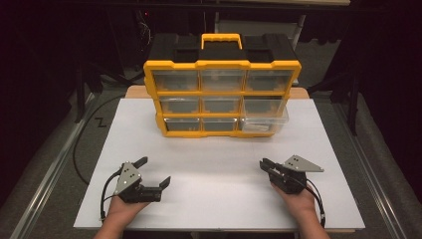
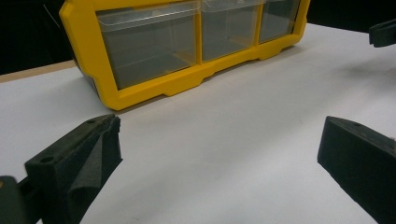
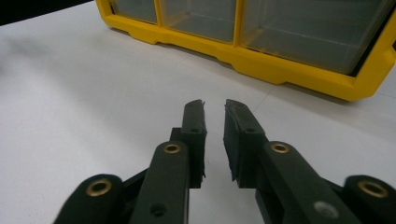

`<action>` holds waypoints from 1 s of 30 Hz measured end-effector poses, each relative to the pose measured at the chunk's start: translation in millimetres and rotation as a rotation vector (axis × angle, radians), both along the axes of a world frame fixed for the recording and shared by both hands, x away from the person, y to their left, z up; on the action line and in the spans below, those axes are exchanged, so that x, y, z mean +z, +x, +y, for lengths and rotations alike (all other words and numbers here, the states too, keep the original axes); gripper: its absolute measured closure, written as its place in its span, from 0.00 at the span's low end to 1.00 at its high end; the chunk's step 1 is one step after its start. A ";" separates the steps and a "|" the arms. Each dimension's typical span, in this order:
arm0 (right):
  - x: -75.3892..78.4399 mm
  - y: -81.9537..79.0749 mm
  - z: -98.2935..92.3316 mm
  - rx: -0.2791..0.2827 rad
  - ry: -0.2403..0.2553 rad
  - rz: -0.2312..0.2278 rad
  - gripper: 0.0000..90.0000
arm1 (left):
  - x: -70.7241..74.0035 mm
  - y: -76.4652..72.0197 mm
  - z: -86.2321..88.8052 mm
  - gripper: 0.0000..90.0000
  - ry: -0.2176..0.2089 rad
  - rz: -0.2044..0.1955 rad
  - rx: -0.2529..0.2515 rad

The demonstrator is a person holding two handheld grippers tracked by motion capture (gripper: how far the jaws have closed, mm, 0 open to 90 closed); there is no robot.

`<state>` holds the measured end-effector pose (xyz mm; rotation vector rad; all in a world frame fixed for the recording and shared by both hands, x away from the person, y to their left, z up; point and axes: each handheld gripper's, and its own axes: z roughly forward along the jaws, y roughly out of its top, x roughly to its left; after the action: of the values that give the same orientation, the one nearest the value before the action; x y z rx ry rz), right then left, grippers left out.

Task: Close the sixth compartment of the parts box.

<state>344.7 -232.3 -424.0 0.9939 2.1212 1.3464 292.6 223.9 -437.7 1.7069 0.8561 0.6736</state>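
Note:
A yellow-framed drawer organizer (image 1: 221, 92) with clear drawers stands upright at the back of the white tabletop (image 1: 214, 154). Its bottom-right drawer (image 1: 264, 124) sticks out a little. My left gripper (image 1: 154, 171) rests at the front left, held in a hand, with its jaws spread wide and nothing between them. The left gripper view looks past those jaws (image 2: 219, 140) toward the organizer's lower drawers (image 2: 149, 46). At the front right, my right gripper (image 1: 263, 164) points toward the organizer. Its jaws (image 3: 215, 106) are drawn almost together, with only a thin slit and nothing in it.
A yellow carry handle (image 1: 221, 40) tops the organizer's black body. Bare white surface lies between the grippers and the organizer. Dark floor and cables surround the table. The right gripper's tip (image 2: 383, 32) shows at the upper right of the left gripper view.

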 end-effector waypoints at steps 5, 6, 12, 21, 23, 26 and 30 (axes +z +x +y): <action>0.3 -0.2 0.2 -0.012 -0.006 -0.001 1.00 | 0.2 -0.2 0.3 0.00 0.000 0.000 -0.002; 0.5 -0.2 0.1 -0.015 -0.008 0.001 1.00 | 0.2 -0.2 0.4 0.00 0.001 0.000 -0.002; 1.8 -0.7 0.9 -0.027 -0.013 -0.008 1.00 | 0.5 -0.6 -0.1 0.00 -0.004 0.000 -0.004; 1.2 -4.1 5.1 -0.029 -0.029 -0.051 1.00 | 0.5 -0.4 -0.2 0.00 -0.003 -0.001 -0.004; 1.7 -4.6 6.3 -0.027 -0.026 -0.056 1.00 | 0.6 -0.5 -0.3 0.00 -0.003 -0.001 -0.006; 4.1 -4.0 8.0 -0.033 -0.006 -0.054 1.00 | 0.7 -0.8 -0.2 0.00 -0.003 0.000 -0.008; 9.9 -2.4 11.2 -0.047 0.023 -0.053 1.00 | 0.4 -0.7 -0.4 0.00 -0.003 0.002 -0.009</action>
<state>342.3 -221.1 -414.1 0.9999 2.0347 1.3623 291.8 223.5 -437.3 1.7078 0.8496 0.6642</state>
